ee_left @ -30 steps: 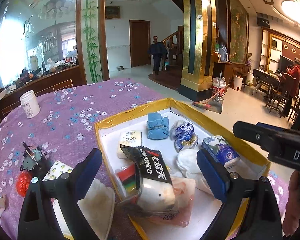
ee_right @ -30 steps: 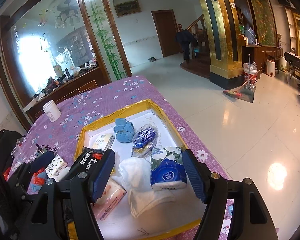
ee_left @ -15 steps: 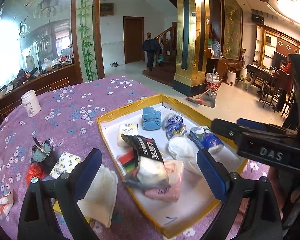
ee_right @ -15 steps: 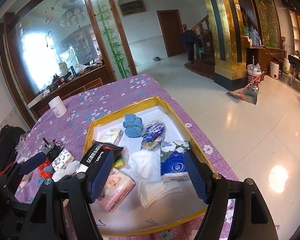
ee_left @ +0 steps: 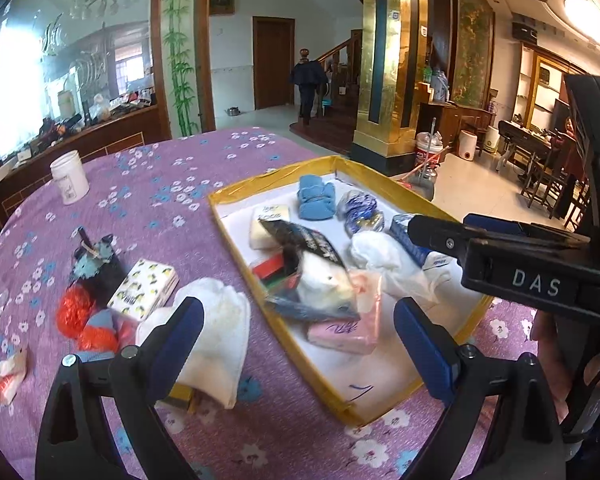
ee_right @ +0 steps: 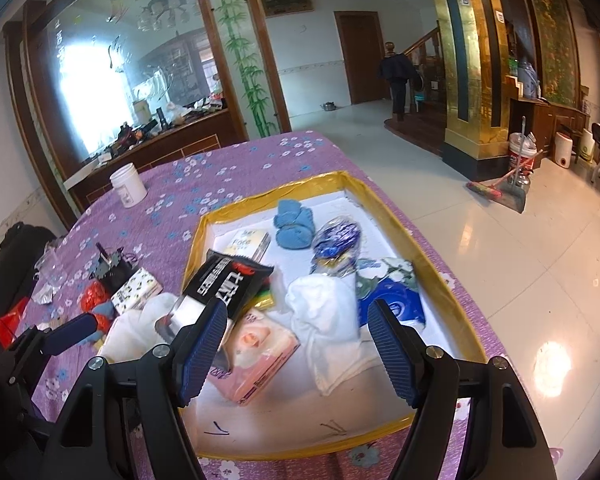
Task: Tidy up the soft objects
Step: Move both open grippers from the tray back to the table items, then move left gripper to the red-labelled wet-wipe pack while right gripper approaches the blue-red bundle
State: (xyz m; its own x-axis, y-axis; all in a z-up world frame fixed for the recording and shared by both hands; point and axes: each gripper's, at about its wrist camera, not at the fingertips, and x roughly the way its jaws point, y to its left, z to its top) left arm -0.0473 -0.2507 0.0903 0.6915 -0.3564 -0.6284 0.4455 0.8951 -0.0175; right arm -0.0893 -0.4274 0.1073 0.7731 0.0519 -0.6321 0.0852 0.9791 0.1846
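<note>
A yellow-rimmed white tray [ee_left: 380,406] [ee_right: 436,264] holds several soft items: a blue cloth [ee_left: 316,197] [ee_right: 294,224], a white towel [ee_right: 324,316] [ee_left: 380,254], a black packet [ee_left: 304,240] [ee_right: 224,284], a pink wipes pack [ee_right: 256,350] [ee_left: 348,330] and a blue tissue pack [ee_right: 392,292]. A white folded cloth [ee_left: 216,332] lies on the table left of the tray. My left gripper [ee_left: 296,344] is open and empty, above the tray's left rim. My right gripper [ee_right: 296,350] is open and empty over the tray's near part.
Left of the tray on the purple flowered tablecloth [ee_left: 148,200] lie a lemon-print tissue pack [ee_left: 144,288], red mesh [ee_left: 74,316], a dark holder [ee_left: 96,264] and a white jar [ee_left: 69,176]. The right gripper's body [ee_left: 532,276] reaches in from the right.
Both grippers have pulled back and risen away from the tray, so more of the table shows. The left view has shifted toward the white cloth. Nothing was picked up.
</note>
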